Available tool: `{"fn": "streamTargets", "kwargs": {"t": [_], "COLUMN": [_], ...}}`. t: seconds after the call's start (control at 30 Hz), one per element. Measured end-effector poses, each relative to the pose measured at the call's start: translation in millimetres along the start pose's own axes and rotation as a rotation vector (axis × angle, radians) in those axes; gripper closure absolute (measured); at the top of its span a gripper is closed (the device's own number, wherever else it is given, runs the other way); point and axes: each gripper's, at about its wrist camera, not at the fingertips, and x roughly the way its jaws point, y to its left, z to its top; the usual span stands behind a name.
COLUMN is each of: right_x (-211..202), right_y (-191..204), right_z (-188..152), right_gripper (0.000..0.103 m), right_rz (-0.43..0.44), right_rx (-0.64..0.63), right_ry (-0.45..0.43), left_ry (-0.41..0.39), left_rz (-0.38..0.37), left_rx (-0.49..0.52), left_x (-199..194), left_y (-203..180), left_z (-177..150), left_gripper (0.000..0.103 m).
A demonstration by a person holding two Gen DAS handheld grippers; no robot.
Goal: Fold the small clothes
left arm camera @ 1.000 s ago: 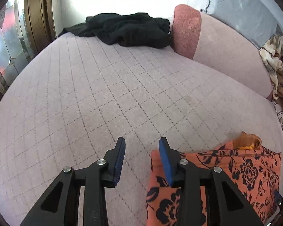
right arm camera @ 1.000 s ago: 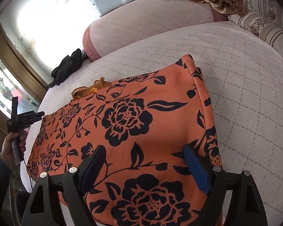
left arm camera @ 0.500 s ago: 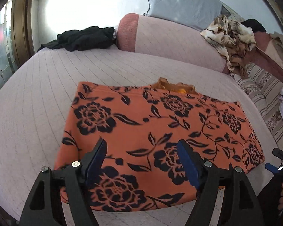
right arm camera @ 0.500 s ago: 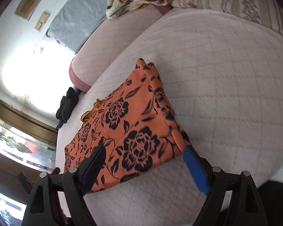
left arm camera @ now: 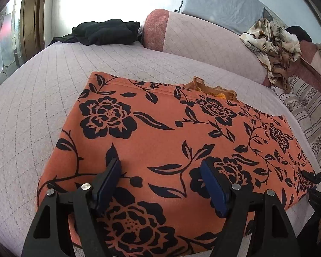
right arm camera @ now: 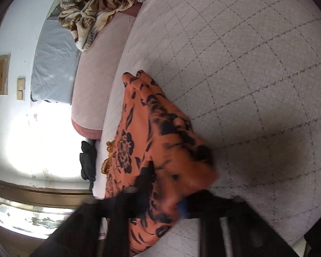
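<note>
Garment: an orange floral-print garment (left arm camera: 171, 141), black roses and leaves on it, lies folded into a flat rectangle on the quilted lilac bed cover (left arm camera: 42, 90); what kind of garment it is cannot be told from the fold.
Inner piece: a ruffled orange edge (left arm camera: 214, 90) pokes out at the far side of the fold; the rest of it is hidden under the top layer.
Near edge: the garment's front edge is cut off behind the left gripper's arms and the frame's bottom.
Left gripper: the left gripper (left arm camera: 160, 184) hangs over the near part of the garment with its jaws spread wide and nothing between the blue pads (left arm camera: 109, 182); whether the tips touch the cloth is unclear.
Right gripper: the right gripper (right arm camera: 160, 201) is smeared by motion blur in its own camera; it sits at the garment's near corner (right arm camera: 182, 182), and I cannot tell how far the jaws are apart or whether they pinch the cloth. In the left view only a dark sliver of it (left arm camera: 318, 180) shows at the right edge.
Right view: the picture is rolled sideways, and the garment (right arm camera: 139, 132) shows stacked layers along its end.
Background: a black heap of clothes (left arm camera: 104, 32) at the bed's far corner, a pink bolster (left arm camera: 203, 36), a grey pillow (left arm camera: 220, 2), a crumpled beige patterned cloth (left arm camera: 271, 40), and striped floral bedding (left arm camera: 306, 111) partly cut off at the right.
</note>
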Motion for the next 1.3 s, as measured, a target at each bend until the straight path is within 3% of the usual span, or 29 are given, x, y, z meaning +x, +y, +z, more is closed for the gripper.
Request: {"fn": "streamTargets", "kwargs": {"t": [0.1,0.17,0.2,0.27,0.4,0.47,0.5,0.53,0.63,0.73,0.9,0.93,0.97,1.0,1.03,1.1,1.17,1.23,1.27,1.3], "right_x": [-14.8,-13.7,-12.9,-22.3,-48.4,-51.7,-50.8,-49.4,-31.1,21.1,93.5,103.3,108.5,113.7,115.8,106.6,109.6,111.1,106.2,101.0], "right_y": [15.2,9.0,2.5,6.1,42.8,58.3,66.0,72.5,85.3,91.1,103.1,103.4,107.7,113.7,117.6,123.0,111.5,97.7,98.5,99.8], "right_z": [-9.9,-13.4,-12.3,-9.8,-6.5,4.4,11.5,19.1,48.2,79.4,105.0,104.2,100.6,96.7,95.6,95.6,102.9,109.5,108.6,107.8], "right_gripper": [0.094,0.093,0.094,0.085,0.075,0.040,0.013,0.011,0.011,0.011,0.013,0.018,0.029,0.070,0.080,0.088,0.088,0.086,0.082,0.070], "right_rz": [-0.099,-0.196,-0.179,-0.154,-0.222,-0.268,-0.277,-0.281,-0.273,-0.206,-0.188,-0.201,-0.216,-0.249,-0.262,-0.292,-0.357,-0.340,-0.322,-0.328], "right_rx": [-0.153,-0.216,-0.215,-0.209,-0.405,-0.459,-0.484,-0.508,-0.537,-0.528,-0.556,-0.560,-0.607,-0.668,-0.684,-0.703,-0.678,-0.618,-0.607,-0.605], "right_ry": [-0.054,-0.044,-0.030,-0.015,-0.071,-0.105,-0.124,-0.137,-0.131,0.033,0.164,0.177,0.177,0.179,0.183,0.112,0.084,0.084,0.070,0.058], "left_ry": [-0.011,-0.020,-0.023,-0.025,-0.012,-0.011,-0.012,-0.015,-0.013,-0.013,-0.010,-0.010,-0.009,-0.009,-0.007,-0.004,0.002,0.006,0.007,0.009], "left_rz": [-0.008,-0.022,-0.028,-0.024,-0.017,-0.012,-0.008,-0.004,0.011,0.015,0.021,0.021,0.022,0.024,0.025,0.027,0.028,0.035,0.037,0.039], "left_rx": [-0.004,-0.017,-0.021,-0.019,-0.015,-0.008,-0.001,0.008,0.027,0.033,0.044,0.044,0.045,0.048,0.052,0.053,0.055,0.066,0.071,0.075], "left_x": [-3.6,-5.6,-6.1,-5.7,-0.8,1.4,2.5,3.5,7.4,9.7,12.8,13.1,13.8,14.3,14.8,15.7,16.6,17.4,17.3,17.2], "left_y": [0.6,0.4,0.0,-0.8,-3.8,-7.0,-8.2,-9.2,-11.5,-13.0,-13.2,-13.0,-13.4,-13.7,-14.0,-14.3,-15.6,-17.0,-17.2,-17.5], "left_z": [0.7,2.3,3.3,3.8,3.4,3.7,3.5,3.1,3.3,4.0,5.2,5.5,5.7,5.7,5.9,6.5,7.2,7.2,6.8,6.5], "left_gripper": [0.026,0.026,0.026,0.026,0.026,0.026,0.026,0.025,0.024,0.022,0.021,0.021,0.021,0.021,0.021,0.020,0.019,0.018,0.018,0.018]}}
